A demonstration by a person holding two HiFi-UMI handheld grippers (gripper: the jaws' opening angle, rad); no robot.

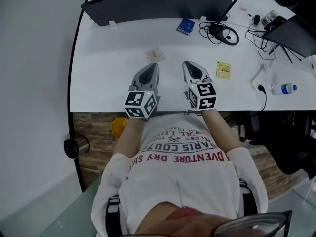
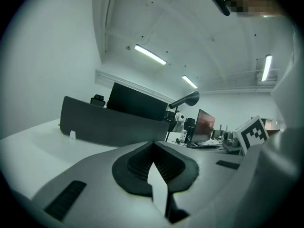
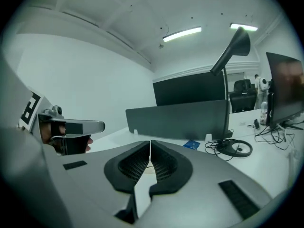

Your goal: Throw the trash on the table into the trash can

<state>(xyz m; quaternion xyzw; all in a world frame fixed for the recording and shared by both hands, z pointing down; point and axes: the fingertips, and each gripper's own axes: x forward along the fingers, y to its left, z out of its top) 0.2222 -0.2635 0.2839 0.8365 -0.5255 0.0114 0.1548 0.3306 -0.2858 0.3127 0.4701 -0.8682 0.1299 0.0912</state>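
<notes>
Both grippers hover side by side over the near edge of the white table [image 1: 108, 78]. My left gripper [image 1: 154, 66] has its jaws shut, tips touching, with nothing between them [image 2: 153, 144]. My right gripper [image 1: 186, 63] is likewise shut and empty [image 3: 150, 141]. A small crumpled pale wrapper [image 1: 154, 55] lies just beyond the left gripper's tip. To the right of the right gripper lies a yellow packet [image 1: 223, 70]. A blue packet [image 1: 185, 26] rests farther back near the divider [image 3: 192, 145]. I see no trash can in any view.
A dark divider panel [image 1: 153, 6] runs along the table's far side. Coiled black cables [image 1: 222, 33] lie at the back right. A small plastic bottle [image 1: 283, 89] lies by the right edge. A yellow object [image 1: 118, 127] sits under the table's near edge.
</notes>
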